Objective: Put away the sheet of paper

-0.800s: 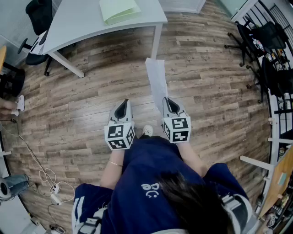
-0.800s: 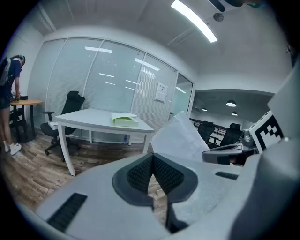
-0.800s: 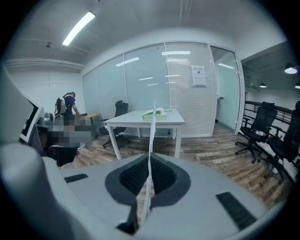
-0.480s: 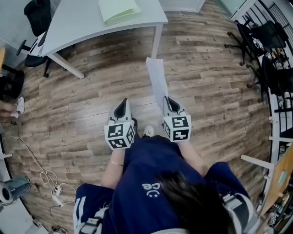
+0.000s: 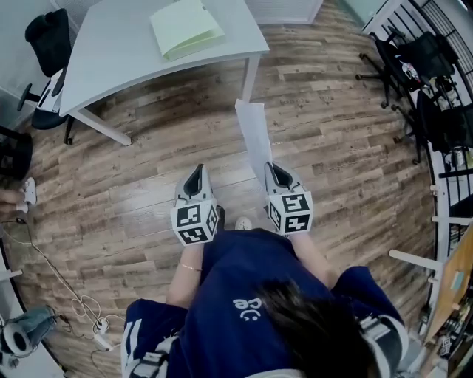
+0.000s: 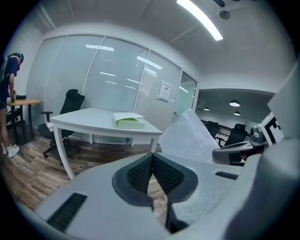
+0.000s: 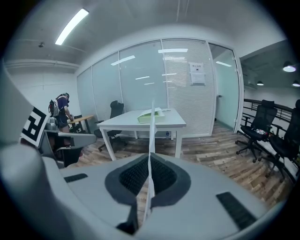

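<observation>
Right tongs (image 5: 275, 168): clenching on the near end of the sheet of paper (image 5: 253, 133); in the right gripper view the sheet is standing edge-on between the two pads.
Left tongs (image 5: 195, 173): clenching on nothing, pads meeting, hanging at 9 o'clock of the right tongs and apart from the sheet.
Where the paper is lying: it is sticking out from the right tongs toward 12 o'clock, in the air over the wooden floor (image 5: 347, 140), touching no surface.
Long axis: running from the tongs toward 12 o'clock, its far end leaning slightly to 11 o'clock and nearing the tabletop's leg.
Tabletop (image 5: 118, 44): sitting at 11 o'clock from both tongs, well apart, carrying a pale green folder (image 5: 185, 18).
Nearer hand: the right one, already carrying the sheet; judging by this, the coming move is calling for a reach toward 11 o'clock.
</observation>
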`<state>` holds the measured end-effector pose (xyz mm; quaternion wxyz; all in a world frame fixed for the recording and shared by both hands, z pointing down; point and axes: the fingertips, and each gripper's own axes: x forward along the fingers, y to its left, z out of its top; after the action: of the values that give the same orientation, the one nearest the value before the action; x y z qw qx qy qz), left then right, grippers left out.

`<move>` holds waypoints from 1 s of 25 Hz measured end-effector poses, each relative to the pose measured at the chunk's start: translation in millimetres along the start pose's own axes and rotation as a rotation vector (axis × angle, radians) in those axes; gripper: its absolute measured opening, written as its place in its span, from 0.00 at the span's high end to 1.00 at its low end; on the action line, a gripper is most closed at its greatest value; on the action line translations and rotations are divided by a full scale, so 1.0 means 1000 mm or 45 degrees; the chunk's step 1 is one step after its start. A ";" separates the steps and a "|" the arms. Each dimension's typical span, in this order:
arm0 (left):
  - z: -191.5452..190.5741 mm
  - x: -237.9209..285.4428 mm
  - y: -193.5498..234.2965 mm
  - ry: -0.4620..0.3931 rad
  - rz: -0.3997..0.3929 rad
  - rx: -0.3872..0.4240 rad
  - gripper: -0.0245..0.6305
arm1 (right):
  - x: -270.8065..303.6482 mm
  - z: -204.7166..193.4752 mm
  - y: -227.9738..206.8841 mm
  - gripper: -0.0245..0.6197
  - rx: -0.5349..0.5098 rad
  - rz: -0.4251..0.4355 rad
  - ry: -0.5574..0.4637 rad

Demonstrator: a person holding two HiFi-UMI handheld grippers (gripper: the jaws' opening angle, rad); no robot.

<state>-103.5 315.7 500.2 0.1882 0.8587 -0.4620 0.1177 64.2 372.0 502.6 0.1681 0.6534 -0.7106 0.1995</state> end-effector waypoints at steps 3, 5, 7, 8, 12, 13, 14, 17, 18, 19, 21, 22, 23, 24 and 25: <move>0.012 0.024 0.018 0.020 -0.001 0.010 0.96 | 0.020 0.015 -0.003 0.95 -0.003 -0.028 0.004; 0.021 0.041 0.028 0.025 -0.017 0.007 0.96 | 0.034 0.024 -0.005 0.95 -0.010 -0.046 0.017; 0.030 0.057 0.039 0.021 -0.031 0.016 0.96 | 0.049 0.033 -0.005 0.95 -0.013 -0.064 0.022; 0.035 0.064 0.044 0.020 -0.038 0.026 0.96 | 0.056 0.038 -0.005 0.95 -0.013 -0.075 0.021; 0.053 0.088 0.060 0.019 -0.075 0.082 0.96 | 0.081 0.056 -0.001 0.95 0.002 -0.116 0.012; 0.056 0.093 0.064 0.021 -0.082 0.097 0.96 | 0.087 0.060 0.000 0.95 0.007 -0.127 0.009; 0.059 0.097 0.068 0.024 -0.090 0.111 0.96 | 0.094 0.063 0.002 0.95 0.011 -0.135 0.009; 0.063 0.107 0.081 0.043 -0.120 0.134 0.96 | 0.113 0.068 0.008 0.95 0.017 -0.149 0.018; 0.063 0.109 0.086 0.053 -0.129 0.138 0.96 | 0.119 0.070 0.010 0.95 0.020 -0.154 0.018; 0.062 0.112 0.092 0.062 -0.136 0.142 0.96 | 0.125 0.073 0.012 0.95 0.024 -0.160 0.014; 0.063 0.117 0.102 0.072 -0.139 0.151 0.96 | 0.134 0.078 0.014 0.95 0.027 -0.166 0.002; 0.064 0.120 0.105 0.075 -0.138 0.153 0.96 | 0.137 0.081 0.015 0.95 0.026 -0.167 -0.002; 0.066 0.123 0.108 0.078 -0.138 0.153 0.96 | 0.140 0.084 0.015 0.95 0.023 -0.166 -0.003; 0.067 0.125 0.111 0.080 -0.139 0.151 0.96 | 0.143 0.087 0.014 0.95 0.018 -0.165 -0.002; 0.068 0.127 0.113 0.081 -0.139 0.150 0.96 | 0.146 0.089 0.014 0.95 0.013 -0.163 0.000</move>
<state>-126.3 134.2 510.7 0.1581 0.8880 -0.4005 0.1613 39.0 202.4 497.3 0.1770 0.6984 -0.6663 0.1920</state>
